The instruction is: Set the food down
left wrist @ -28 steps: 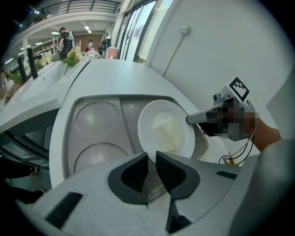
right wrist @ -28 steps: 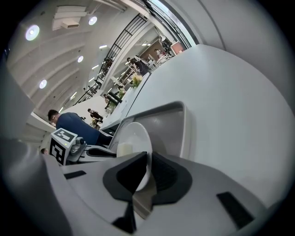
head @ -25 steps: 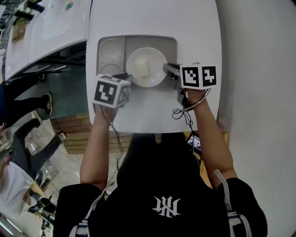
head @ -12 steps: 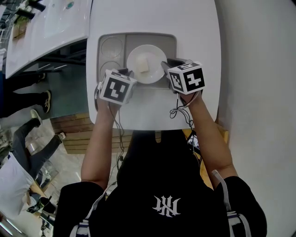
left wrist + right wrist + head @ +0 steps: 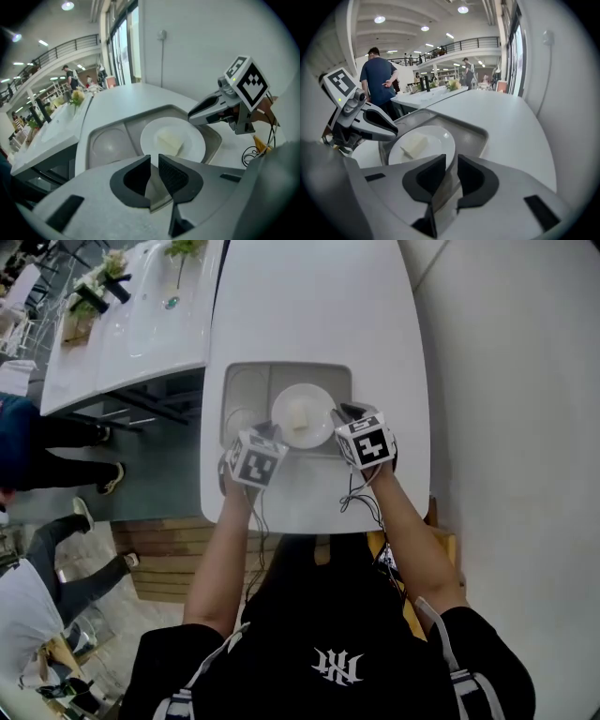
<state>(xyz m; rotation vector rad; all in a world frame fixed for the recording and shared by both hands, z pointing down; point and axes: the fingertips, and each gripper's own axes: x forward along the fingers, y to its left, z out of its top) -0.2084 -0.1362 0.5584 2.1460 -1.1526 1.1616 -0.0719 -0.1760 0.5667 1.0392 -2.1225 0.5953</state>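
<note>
- Between the two sets of fingertips, a white plate [image 5: 315,399] lies flat in the large compartment of a grey tray [image 5: 246,379], which rests on a white table [image 5: 309,306].
- On the plate, just ahead of both grippers' fingers, sits the food [image 5: 298,414]: one pale, block-shaped piece near the plate's middle, apart from either gripper.
- Left gripper [image 5: 277,432]: the tips are at the plate's near-left edge. The fingers [image 5: 176,176] stand a narrow slit apart. The tray floor shows through the slit, nothing is clamped, and the plate's rim lies just beyond the tips.
- Right gripper [image 5: 339,413]: the tips are at the plate's right edge, opposite the left gripper's. Its jaws have just been opening and now stand wider apart than the left pair. The plate's rim reaches the mouth of the gap, but the pads are not pressing on it.
- Beyond the right gripper's fingertips, past the tray and a second white table, a person in a dark blue top [image 5: 377,77] stands facing away.
</note>
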